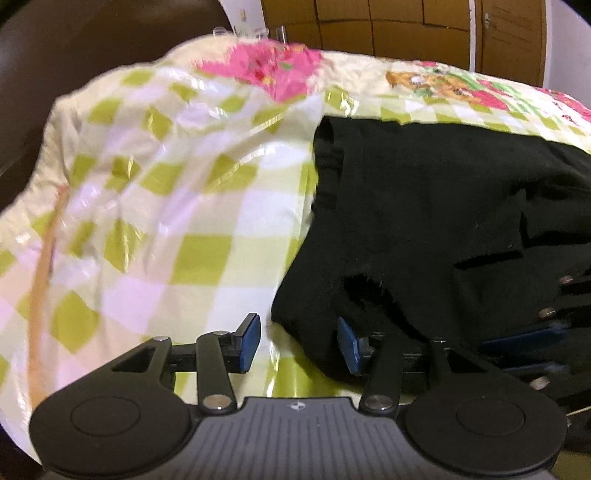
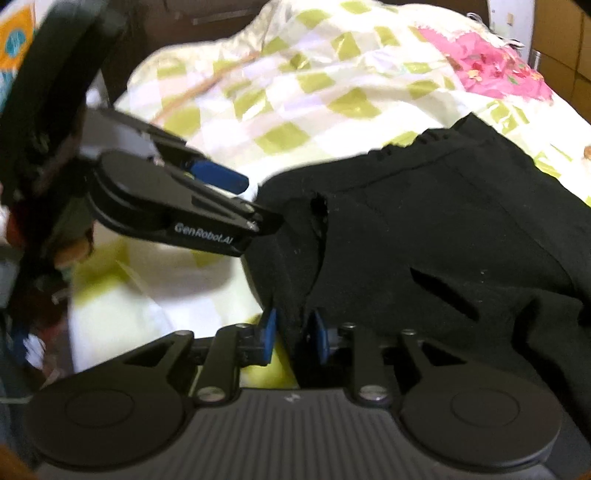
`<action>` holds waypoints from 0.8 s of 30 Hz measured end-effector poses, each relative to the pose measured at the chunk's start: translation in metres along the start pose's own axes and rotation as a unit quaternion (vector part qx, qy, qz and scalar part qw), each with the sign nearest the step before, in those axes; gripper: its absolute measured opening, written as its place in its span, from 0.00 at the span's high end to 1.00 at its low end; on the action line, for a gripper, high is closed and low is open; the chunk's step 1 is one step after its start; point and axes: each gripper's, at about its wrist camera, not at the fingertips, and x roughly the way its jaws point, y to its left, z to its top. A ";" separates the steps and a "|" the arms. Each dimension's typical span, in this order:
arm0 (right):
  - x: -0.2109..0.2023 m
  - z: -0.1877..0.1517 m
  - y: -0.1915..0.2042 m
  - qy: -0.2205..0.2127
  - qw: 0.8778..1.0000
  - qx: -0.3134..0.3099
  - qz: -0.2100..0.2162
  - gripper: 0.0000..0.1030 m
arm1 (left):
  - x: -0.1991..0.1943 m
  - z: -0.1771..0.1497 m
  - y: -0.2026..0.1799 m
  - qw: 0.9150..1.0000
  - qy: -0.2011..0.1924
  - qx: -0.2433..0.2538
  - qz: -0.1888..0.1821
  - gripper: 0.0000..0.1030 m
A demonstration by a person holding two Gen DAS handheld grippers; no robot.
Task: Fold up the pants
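Black pants [image 1: 424, 221] lie bunched on a green and white checked bedspread [image 1: 166, 206]. My left gripper [image 1: 301, 341] is open at the pants' near left edge; its right pad [image 1: 349, 345] touches the cloth, its left pad [image 1: 249, 341] is over the spread. It also shows in the right wrist view [image 2: 251, 199], at the pants' left edge. My right gripper [image 2: 295, 338] has its jaws narrowly apart with a fold of the pants [image 2: 424, 240] between the blue pads. It shows partly at the right edge of the left wrist view [image 1: 546, 332], behind the pants.
The bedspread [image 2: 314, 85] is wrinkled and has a pink flower print [image 1: 266, 70] at its far side. Wooden cabinet doors [image 1: 424, 26] stand behind the bed. A dark brown surface [image 1: 74, 44] lies to the far left.
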 end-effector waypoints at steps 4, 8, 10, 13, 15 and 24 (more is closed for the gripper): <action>-0.043 -0.017 -0.026 -0.024 0.998 0.056 -0.014 0.78 | -0.013 0.014 -0.020 1.000 -0.017 0.008 -0.014 0.43; -0.092 -0.050 -0.070 -0.040 0.988 0.127 -0.073 0.78 | -0.024 0.030 -0.070 0.997 -0.035 0.037 -0.062 0.42; -0.119 -0.075 -0.099 -0.041 0.978 0.168 -0.118 0.78 | -0.023 0.038 -0.109 0.993 -0.038 0.059 -0.100 0.42; -0.160 -0.119 -0.140 -0.040 0.952 0.241 -0.186 0.78 | -0.020 0.044 -0.176 0.981 -0.039 0.093 -0.164 0.42; -0.198 -0.159 -0.169 -0.043 0.924 0.299 -0.233 0.77 | -0.017 0.047 -0.224 0.971 -0.037 0.119 -0.205 0.42; -0.330 -0.323 -0.244 -0.059 0.762 0.513 -0.390 0.68 | -0.016 0.049 -0.379 0.931 -0.019 0.206 -0.300 0.42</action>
